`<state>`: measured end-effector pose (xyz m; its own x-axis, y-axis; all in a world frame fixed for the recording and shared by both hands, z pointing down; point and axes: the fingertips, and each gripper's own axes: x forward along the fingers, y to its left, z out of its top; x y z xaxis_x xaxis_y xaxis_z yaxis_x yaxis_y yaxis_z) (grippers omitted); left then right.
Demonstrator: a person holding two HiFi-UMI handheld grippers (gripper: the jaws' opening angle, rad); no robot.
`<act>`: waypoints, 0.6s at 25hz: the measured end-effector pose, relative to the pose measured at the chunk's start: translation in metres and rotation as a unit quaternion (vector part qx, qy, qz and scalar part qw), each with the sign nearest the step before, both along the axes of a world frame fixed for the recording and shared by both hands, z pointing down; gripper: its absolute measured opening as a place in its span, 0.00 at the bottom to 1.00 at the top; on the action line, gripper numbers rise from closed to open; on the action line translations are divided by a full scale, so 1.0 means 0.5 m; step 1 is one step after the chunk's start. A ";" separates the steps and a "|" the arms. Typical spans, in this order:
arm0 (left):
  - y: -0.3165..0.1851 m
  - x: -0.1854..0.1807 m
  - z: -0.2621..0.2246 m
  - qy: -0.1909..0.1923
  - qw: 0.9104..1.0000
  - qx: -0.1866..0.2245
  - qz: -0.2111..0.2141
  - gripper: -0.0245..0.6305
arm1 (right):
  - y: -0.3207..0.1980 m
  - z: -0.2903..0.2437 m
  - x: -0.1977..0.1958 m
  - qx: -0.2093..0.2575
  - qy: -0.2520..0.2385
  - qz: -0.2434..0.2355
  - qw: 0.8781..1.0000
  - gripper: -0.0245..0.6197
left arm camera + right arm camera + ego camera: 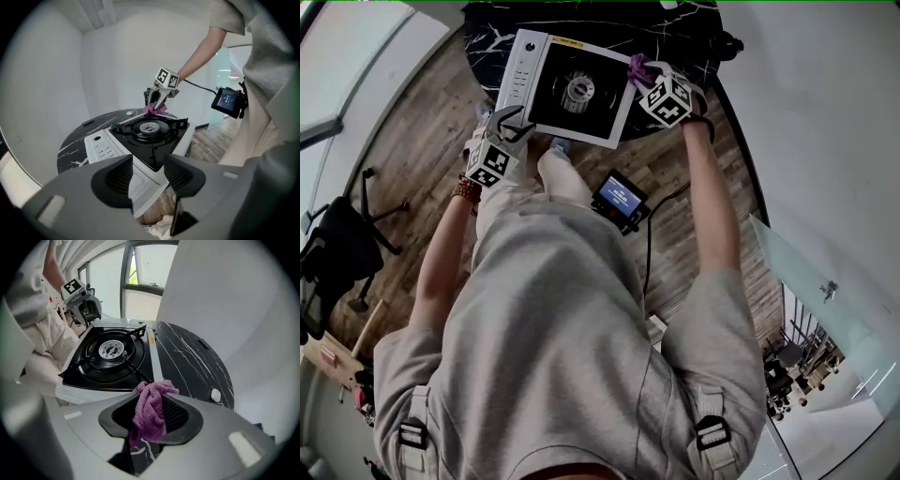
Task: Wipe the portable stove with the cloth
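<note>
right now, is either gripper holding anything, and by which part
The right gripper pinches the purple cloth by a bunched fold, ends sticking out above and below. The left gripper is open, holding nothing.

Grey short-sleeved T-shirt (572,328), black strap buckles (412,433) at shoulders; brown bead bracelet (467,190), left wrist; black cable (648,253); grey left tool (147,174), right tool (151,414), white square-marker cubes (494,161).

A round black table (487,42) veined with white stands on a brown plank floor (412,141), close to plain white walls (811,94). Daylight comes through a tall window (140,268). A black office chair (342,248) sits well apart from the table. A glass panel (811,272) stands on the other side.
</note>
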<state>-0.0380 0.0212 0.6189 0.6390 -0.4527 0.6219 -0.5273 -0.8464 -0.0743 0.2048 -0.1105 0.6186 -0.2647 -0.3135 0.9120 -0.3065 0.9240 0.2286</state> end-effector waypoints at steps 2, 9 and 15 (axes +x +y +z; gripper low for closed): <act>0.010 0.003 0.016 -0.019 1.000 -0.007 0.013 0.31 | 0.001 0.000 0.002 -0.014 -0.005 0.004 1.000 0.27; 0.019 0.005 0.034 -0.029 0.999 -0.014 0.011 0.32 | 0.003 0.000 -0.002 -0.029 -0.031 0.021 0.999 0.26; 0.010 0.004 0.030 -0.003 1.000 -0.027 -0.009 0.32 | 0.012 -0.002 -0.008 -0.031 -0.040 0.025 0.998 0.25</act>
<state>-0.0362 0.0265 0.6338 0.6269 -0.4290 0.6503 -0.5417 -0.8400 -0.0320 0.2008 -0.1044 0.6177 -0.3232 -0.2724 0.9063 -0.3674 0.9187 0.1451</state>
